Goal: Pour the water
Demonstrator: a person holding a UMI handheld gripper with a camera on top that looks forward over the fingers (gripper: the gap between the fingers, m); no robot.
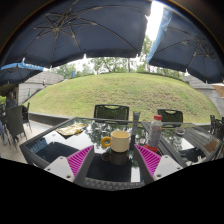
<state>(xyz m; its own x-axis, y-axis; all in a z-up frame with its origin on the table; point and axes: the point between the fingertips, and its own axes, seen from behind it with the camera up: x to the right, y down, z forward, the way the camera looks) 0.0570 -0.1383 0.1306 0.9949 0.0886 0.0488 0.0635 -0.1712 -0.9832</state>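
The tool (109,160) is being held wide apart above the bench (45,150), with nothing gripped between its magenta pads (79,160). A pale cup (120,141) is being seen just ahead of the fingers, between them, resting on the bench by itself. A clear bottle (155,131) with a red cap is standing upright to the right of the cup, slightly apart from it.

Pale fingers (120,158) — ridged magenta pads (150,158)
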